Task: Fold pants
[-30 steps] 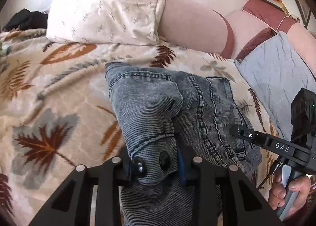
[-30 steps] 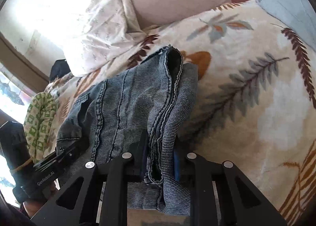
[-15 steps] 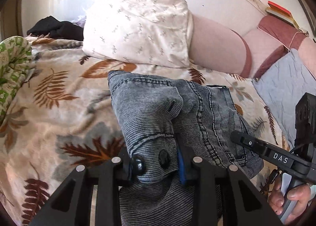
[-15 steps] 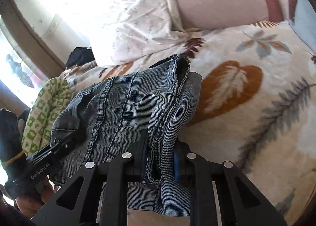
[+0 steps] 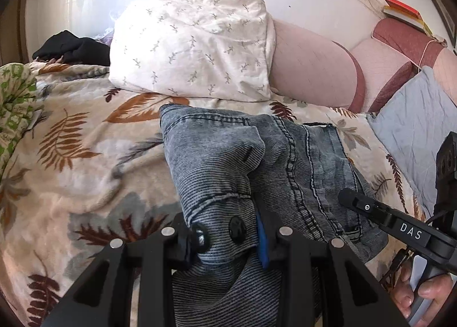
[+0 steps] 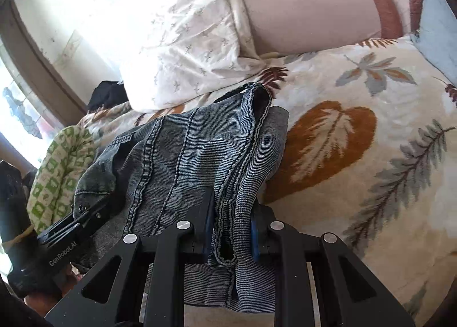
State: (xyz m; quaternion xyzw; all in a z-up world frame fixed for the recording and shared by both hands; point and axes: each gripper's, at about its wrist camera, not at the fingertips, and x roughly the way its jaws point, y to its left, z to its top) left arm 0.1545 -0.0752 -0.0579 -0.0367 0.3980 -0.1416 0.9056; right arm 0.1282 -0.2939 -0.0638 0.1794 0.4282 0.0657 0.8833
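Observation:
Grey-blue denim pants (image 5: 228,161) lie bunched on a leaf-patterned blanket (image 5: 80,155). My left gripper (image 5: 225,234) is shut on the waistband end, where two black buttons show between its pads. In the right wrist view the same pants (image 6: 185,161) spread leftward, and my right gripper (image 6: 231,229) is shut on a folded stack of their seamed edges. The right gripper also shows at the lower right of the left wrist view, a hand (image 5: 422,295) around its handle. The left gripper's fingers (image 6: 82,212) press on the denim at the lower left of the right wrist view.
A white sprigged pillow (image 5: 194,49) and a pink bolster (image 5: 311,69) lie along the far wall. A grey cushion (image 5: 417,127) sits at the right, a green patterned cloth (image 5: 14,104) at the left, dark clothing (image 5: 71,47) behind it. Books (image 5: 402,12) rest on the headboard.
Both views have tilted upward, showing more of the wall, pillow and green cloth. Both grippers have shifted with the pants held; the grips on the denim are unchanged.

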